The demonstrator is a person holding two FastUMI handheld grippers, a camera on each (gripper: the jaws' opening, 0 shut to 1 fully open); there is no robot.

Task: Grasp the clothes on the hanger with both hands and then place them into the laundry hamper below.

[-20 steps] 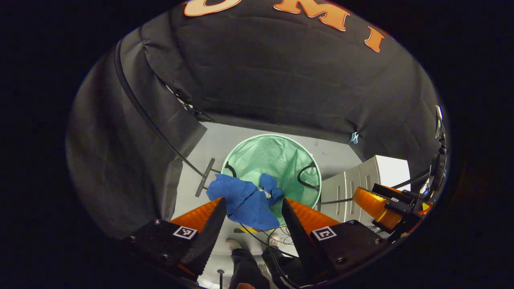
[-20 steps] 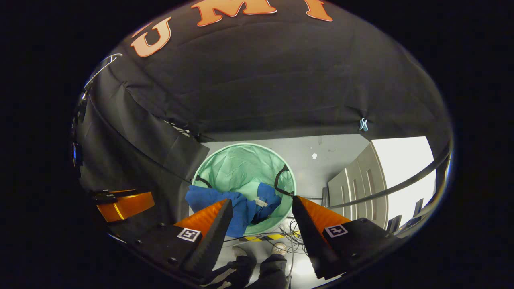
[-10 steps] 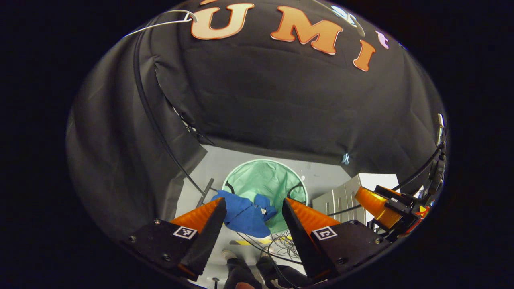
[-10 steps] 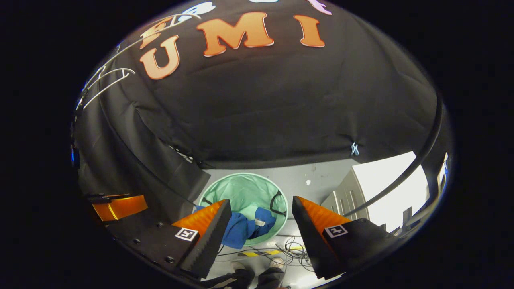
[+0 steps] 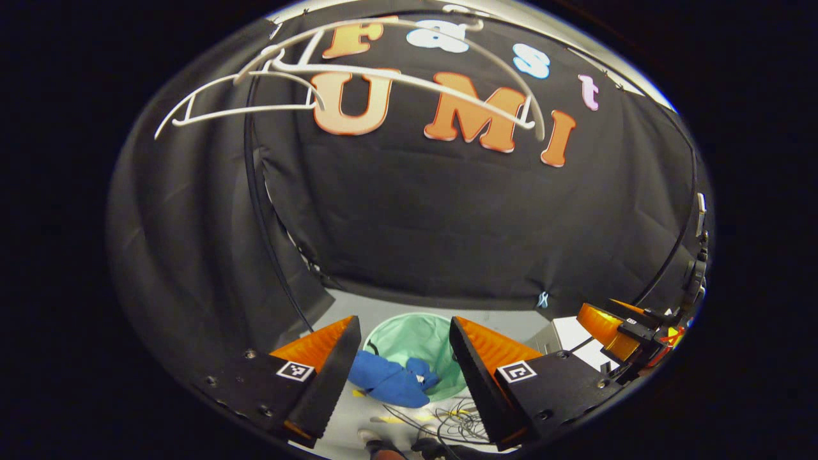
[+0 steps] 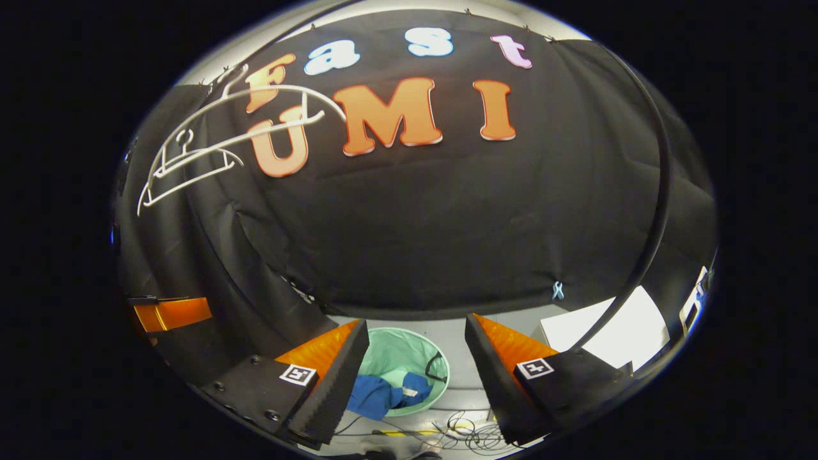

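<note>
A blue garment [image 5: 390, 383] lies draped over the near rim of the pale green laundry hamper [image 5: 418, 338] on the floor, partly inside it. My left gripper [image 5: 404, 326] hangs high above it, open, with nothing between its fingers. In the right gripper view the same blue garment [image 6: 377, 393] hangs over the hamper's [image 6: 402, 354] near left rim. My right gripper [image 6: 416, 322] is open and empty too, far above the hamper. Bare white hangers [image 5: 358, 73] hang at the top; in the right gripper view the hangers [image 6: 192, 160] are at the upper left.
A white cabinet [image 6: 613, 326] stands right of the hamper. Loose cables [image 5: 447, 418] lie on the grey floor in front of it. A black curved pole [image 6: 658, 191] runs down the right side. The other gripper's orange body [image 5: 604, 322] is at the far right.
Both grippers have risen and tilted upward, staying open. The hamper and blue garment have shrunk and slid to the bottom of both views, and the white hangers have come into sight.
</note>
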